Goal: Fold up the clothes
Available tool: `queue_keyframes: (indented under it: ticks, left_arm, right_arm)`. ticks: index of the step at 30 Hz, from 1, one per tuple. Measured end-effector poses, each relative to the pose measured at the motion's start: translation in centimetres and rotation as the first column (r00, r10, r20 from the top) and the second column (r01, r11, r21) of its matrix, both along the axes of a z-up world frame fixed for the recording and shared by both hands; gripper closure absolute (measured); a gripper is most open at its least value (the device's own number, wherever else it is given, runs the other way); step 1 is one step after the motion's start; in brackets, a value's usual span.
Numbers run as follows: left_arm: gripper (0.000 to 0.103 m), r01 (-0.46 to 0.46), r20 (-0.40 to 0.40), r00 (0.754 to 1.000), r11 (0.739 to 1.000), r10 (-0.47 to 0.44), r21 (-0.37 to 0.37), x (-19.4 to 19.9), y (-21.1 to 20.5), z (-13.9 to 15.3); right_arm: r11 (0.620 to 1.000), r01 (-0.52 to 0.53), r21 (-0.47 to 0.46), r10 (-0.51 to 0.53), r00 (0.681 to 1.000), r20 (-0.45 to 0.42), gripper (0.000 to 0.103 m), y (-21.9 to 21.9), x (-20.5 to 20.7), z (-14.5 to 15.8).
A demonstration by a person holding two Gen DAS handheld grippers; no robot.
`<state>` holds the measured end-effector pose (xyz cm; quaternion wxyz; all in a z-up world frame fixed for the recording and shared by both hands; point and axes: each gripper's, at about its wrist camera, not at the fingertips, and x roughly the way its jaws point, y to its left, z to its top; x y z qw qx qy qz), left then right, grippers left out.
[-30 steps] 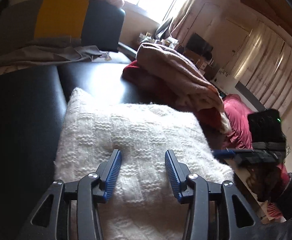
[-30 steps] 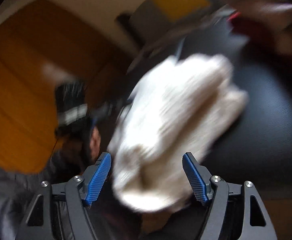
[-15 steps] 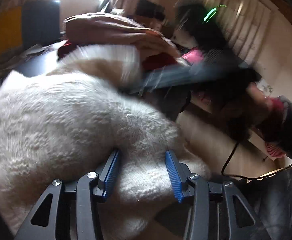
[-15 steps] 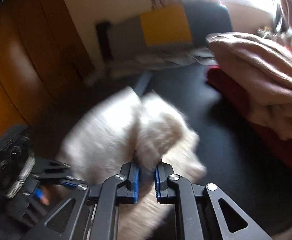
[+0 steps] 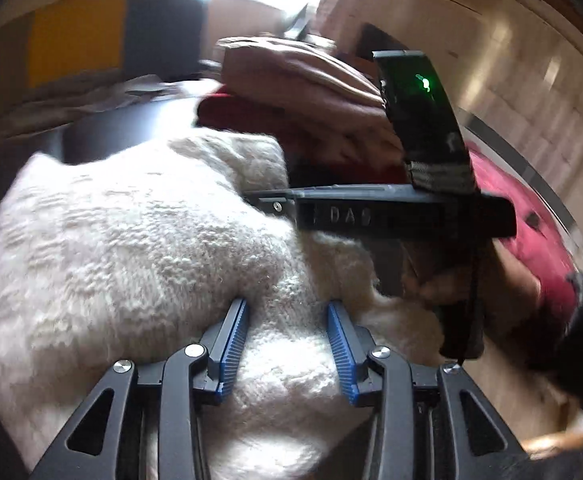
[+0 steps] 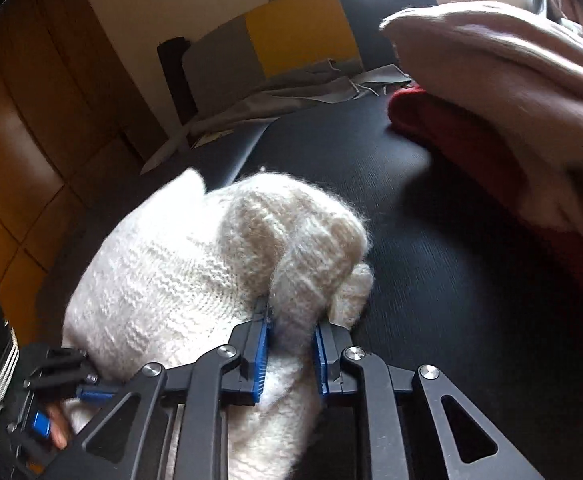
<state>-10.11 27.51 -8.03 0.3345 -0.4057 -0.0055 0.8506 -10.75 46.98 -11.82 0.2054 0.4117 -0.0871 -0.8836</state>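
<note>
A folded white knit sweater (image 5: 131, 248) fills the lower left wrist view, bunched and lifted off the black table. My left gripper (image 5: 287, 324) has a thick fold of it between its blue pads. My right gripper (image 6: 291, 332) is shut on another bunched fold of the same sweater (image 6: 195, 272). The right gripper also shows side-on in the left wrist view (image 5: 371, 208), reaching into the sweater. The left gripper shows at the lower left of the right wrist view (image 6: 67, 376).
A pile of pink and red clothes (image 6: 503, 92) lies on the black table (image 6: 431, 280) to the right. Grey cloth (image 6: 291, 96) and a grey-yellow cushion (image 6: 275, 40) sit at the back. Wooden cabinets (image 6: 23, 120) stand at left.
The flat folded sweater was gathered up. Both grippers closed on its folds and raised it from the table, the right one coming in close beside the left.
</note>
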Motion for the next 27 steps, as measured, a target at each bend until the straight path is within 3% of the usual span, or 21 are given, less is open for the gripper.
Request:
queue_keyframes:
  ticks: [2, 4, 5, 6, 8, 13, 16, 19, 20, 23, 25, 27]
  left_arm:
    - [0.058, -0.039, -0.066, 0.997, 0.999, 0.040, 0.011, 0.9, -1.6, 1.3]
    - [0.057, -0.079, -0.132, 0.988, 0.996, 0.082, 0.029, 1.9, -3.6, 2.3]
    - [0.057, -0.102, -0.140, 0.984, 0.994, 0.108, 0.049, 2.1, -4.7, 2.4]
    - [0.057, -0.125, -0.147, 0.980, 0.990, 0.134, 0.069, 2.4, -5.9, 2.5]
    - [0.057, -0.144, -0.149, 0.977, 0.986, 0.155, 0.085, 2.4, -7.4, 2.1]
    - [0.056, -0.110, -0.104, 0.988, 0.994, 0.110, 0.003, 2.5, -6.4, -1.0]
    - [0.056, -0.115, -0.098, 0.989, 0.992, 0.110, -0.048, 2.9, -5.2, -2.9]
    - [0.056, -0.126, -0.105, 0.987, 0.990, 0.118, -0.070, 2.9, -4.7, -3.3]
    - [0.056, -0.129, -0.098, 0.988, 0.990, 0.122, -0.064, 2.8, -4.9, -3.4]
    - [0.056, -0.136, -0.120, 0.985, 0.988, 0.127, -0.070, 2.8, -4.7, -3.8]
    - [0.056, -0.147, -0.133, 0.982, 0.986, 0.136, -0.079, 2.6, -4.4, -3.9]
    - [0.056, -0.157, -0.102, 0.983, 0.987, 0.152, -0.043, 2.2, -4.8, -3.5]
  right_arm:
    - [0.999, -0.024, 0.021, 0.024, 1.000, 0.014, 0.082, -0.6, -1.7, 0.3]
    - [0.999, -0.034, 0.012, 0.033, 0.998, 0.062, 0.071, 0.1, -1.6, 1.6]
    - [0.999, -0.030, 0.016, 0.029, 0.997, 0.076, 0.056, 0.6, -1.4, 2.5]
    - [0.999, -0.016, 0.042, 0.014, 0.998, 0.055, 0.052, 1.1, -1.4, 3.7]
    - [0.997, 0.005, 0.077, -0.002, 0.999, -0.034, 0.052, 1.4, -1.0, 6.8]
    - [0.981, -0.186, 0.052, 0.192, 0.968, -0.162, 0.052, -4.3, -2.4, 12.5]
    - [0.922, -0.378, 0.083, 0.384, 0.919, -0.087, 0.052, -11.5, -4.0, 11.2]
    - [0.858, -0.492, 0.148, 0.488, 0.871, 0.064, 0.054, -17.7, -6.5, 7.0]
    - [0.851, -0.495, 0.176, 0.483, 0.869, 0.105, 0.054, -18.8, -7.6, 5.3]
    - [0.855, -0.495, 0.156, 0.482, 0.869, 0.114, 0.031, -18.7, -9.2, 1.6]
    - [0.861, -0.500, 0.094, 0.490, 0.865, 0.109, 0.030, -18.0, -10.3, 0.8]
    - [0.854, -0.507, 0.117, 0.498, 0.862, 0.095, 0.029, -18.1, -9.4, 1.3]
